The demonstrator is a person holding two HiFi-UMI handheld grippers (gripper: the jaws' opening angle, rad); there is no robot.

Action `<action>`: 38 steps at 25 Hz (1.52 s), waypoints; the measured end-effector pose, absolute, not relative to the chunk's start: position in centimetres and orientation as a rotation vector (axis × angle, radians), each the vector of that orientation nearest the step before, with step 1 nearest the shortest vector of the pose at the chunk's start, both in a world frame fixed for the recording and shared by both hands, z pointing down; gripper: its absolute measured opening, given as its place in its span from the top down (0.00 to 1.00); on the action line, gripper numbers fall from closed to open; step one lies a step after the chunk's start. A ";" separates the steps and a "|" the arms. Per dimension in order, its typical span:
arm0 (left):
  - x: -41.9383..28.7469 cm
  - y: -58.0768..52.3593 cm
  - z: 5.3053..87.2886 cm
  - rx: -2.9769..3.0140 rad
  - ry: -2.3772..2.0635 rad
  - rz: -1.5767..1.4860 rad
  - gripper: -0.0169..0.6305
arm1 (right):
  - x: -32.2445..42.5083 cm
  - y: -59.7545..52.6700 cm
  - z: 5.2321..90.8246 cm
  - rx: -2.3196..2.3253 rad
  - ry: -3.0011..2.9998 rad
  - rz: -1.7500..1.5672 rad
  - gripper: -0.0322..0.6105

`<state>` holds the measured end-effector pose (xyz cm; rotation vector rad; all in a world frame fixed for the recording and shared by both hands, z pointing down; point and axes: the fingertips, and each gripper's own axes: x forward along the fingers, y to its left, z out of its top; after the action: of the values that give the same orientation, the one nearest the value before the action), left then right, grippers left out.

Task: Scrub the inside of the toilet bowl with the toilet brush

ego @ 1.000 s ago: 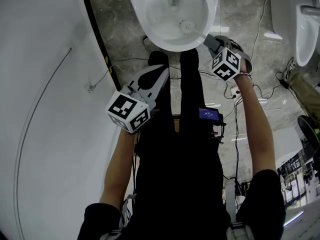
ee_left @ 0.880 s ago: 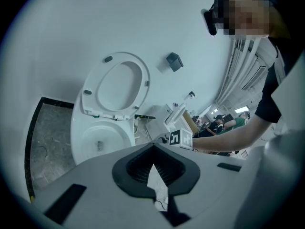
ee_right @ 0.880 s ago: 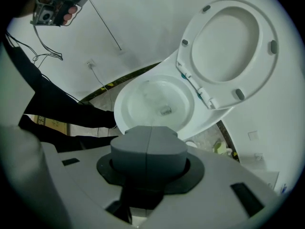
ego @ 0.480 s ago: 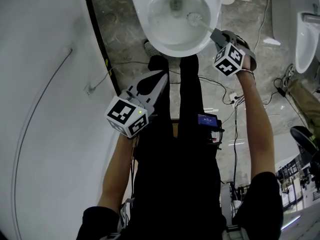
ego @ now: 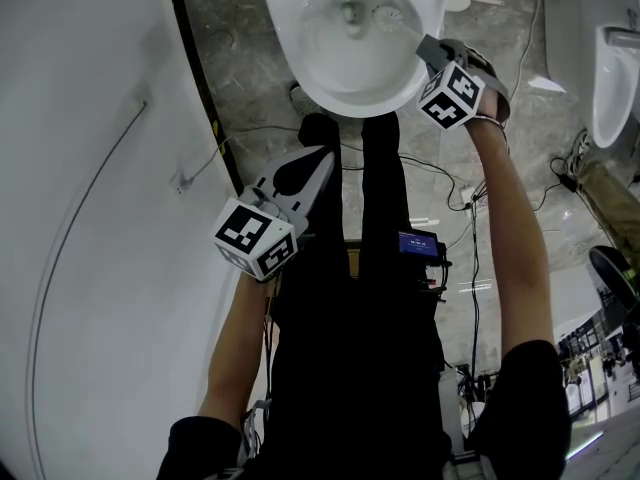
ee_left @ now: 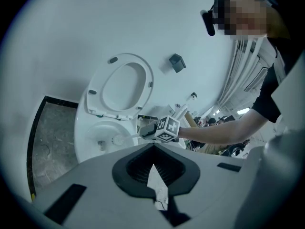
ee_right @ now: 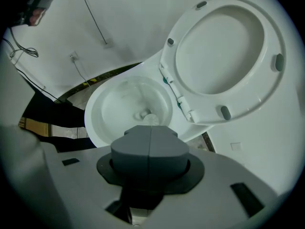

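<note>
Toilet brush head rests inside the toilet bowl near its bottom, its thin handle pinched at the outer end by the right gripper fingers (probably light, stiff, slippery when wet), while the left gripper fingers are pressed together, empty, clear of the bowl.

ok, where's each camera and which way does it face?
Head view: on the head, facing steeply down at the toilet bowl; arms, legs, left tongs, right tongs show.
Left gripper view: on the left tongs, facing sideways across the bowl toward the raised seat; its shut jaws, right arm show.
Right gripper view: on the right tongs, facing down into the bowl; its jaws shut on the toilet brush.
Shared: all see the bowl.
</note>
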<state>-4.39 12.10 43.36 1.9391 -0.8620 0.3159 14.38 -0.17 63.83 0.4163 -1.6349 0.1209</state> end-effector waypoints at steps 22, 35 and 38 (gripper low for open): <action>-4.8 13.1 44.6 1.917 -0.860 0.325 0.96 | 5.7 -4.0 64.2 0.481 -1.726 0.032 0.70; -5.3 13.9 45.1 1.898 -0.876 0.315 0.96 | 1.0 -2.9 64.5 0.397 -1.778 -0.091 0.70; -5.5 13.8 45.4 1.893 -0.877 0.316 0.96 | 0.1 -2.3 64.8 0.356 -1.814 -0.094 0.70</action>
<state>-5.50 13.84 45.44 1.8930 -0.8769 0.3162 0.10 -2.32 64.77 0.3555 -1.8136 -0.0935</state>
